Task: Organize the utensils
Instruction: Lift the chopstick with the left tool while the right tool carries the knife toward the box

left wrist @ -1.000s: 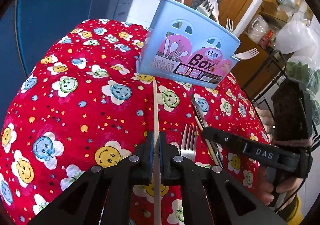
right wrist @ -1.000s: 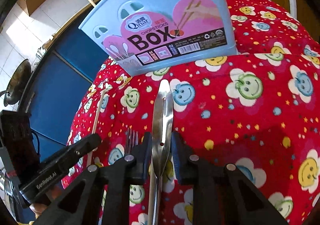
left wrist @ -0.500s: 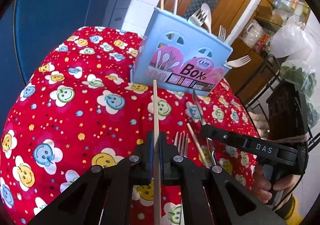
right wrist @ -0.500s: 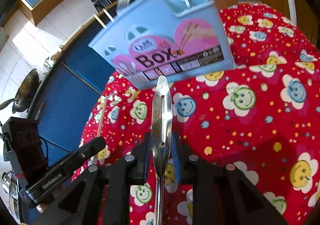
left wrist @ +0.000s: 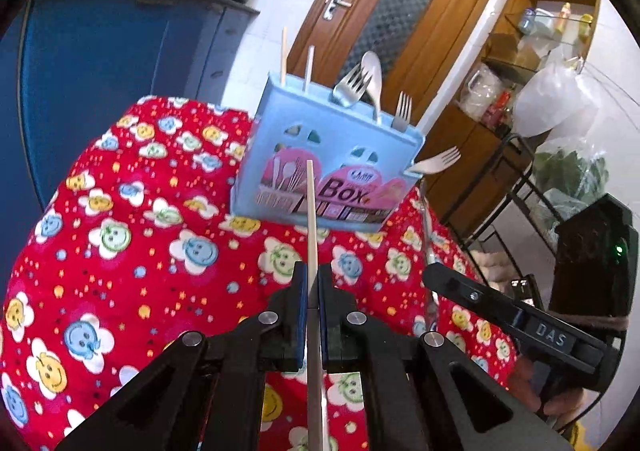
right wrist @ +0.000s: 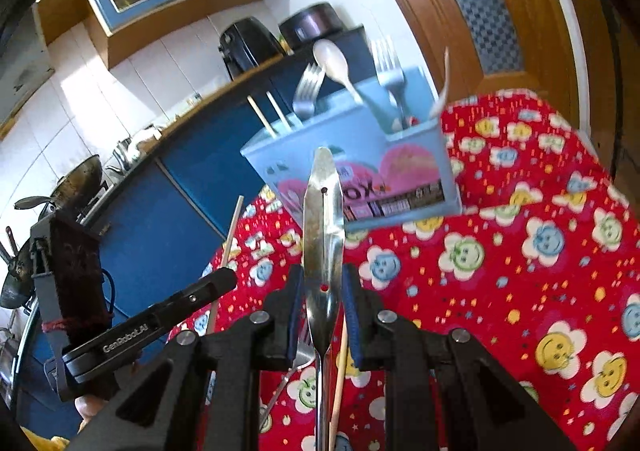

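Left wrist: left tongs clamp chopstick, right tongs clamp knife, holder ahead.

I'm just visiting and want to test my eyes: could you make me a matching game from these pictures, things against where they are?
Things:
1. chopstick
2. metal handle
3. spoon
4. box

Places:
a. on the red cloth
b. in the right gripper
c. in the left gripper
d. upright in the box

Pairs: 1-c, 2-b, 3-d, 4-a
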A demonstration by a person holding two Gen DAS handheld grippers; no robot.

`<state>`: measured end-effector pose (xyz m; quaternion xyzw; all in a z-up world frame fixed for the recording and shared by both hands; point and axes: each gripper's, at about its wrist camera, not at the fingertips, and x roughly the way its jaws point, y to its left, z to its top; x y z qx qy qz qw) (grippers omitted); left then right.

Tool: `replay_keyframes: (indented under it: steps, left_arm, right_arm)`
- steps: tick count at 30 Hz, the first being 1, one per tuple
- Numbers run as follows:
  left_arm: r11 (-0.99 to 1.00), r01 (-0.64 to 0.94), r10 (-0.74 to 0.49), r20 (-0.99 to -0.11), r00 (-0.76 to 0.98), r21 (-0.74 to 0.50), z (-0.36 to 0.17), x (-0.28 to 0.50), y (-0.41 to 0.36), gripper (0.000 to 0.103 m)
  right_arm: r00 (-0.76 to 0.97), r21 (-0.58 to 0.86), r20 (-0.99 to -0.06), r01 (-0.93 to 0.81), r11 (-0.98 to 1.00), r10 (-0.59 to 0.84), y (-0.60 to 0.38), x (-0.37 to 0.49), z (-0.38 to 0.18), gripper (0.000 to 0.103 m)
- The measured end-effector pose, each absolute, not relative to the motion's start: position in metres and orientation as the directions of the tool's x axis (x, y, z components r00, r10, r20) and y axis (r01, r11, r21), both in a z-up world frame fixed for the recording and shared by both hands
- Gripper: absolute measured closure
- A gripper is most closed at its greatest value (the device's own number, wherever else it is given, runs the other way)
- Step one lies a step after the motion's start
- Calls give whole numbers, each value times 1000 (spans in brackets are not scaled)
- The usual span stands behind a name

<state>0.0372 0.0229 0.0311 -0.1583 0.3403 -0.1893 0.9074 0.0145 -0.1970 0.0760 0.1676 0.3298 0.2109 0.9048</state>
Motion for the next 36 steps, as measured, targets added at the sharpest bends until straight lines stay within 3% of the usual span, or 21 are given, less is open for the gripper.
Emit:
replay_keyframes:
  steps: [12, 36]
  left_arm:
    - [884, 256, -428, -460, 778, -391, 73, 54, 20, 99]
    - [907, 250, -364, -334, 869, -338, 137, 110, 22, 99]
  right_arm:
    - [773, 419, -439, -275, 865, 458, -211, 20, 110, 82]
    - [833, 372, -360, -285, 883, 420, -219, 62, 152, 82]
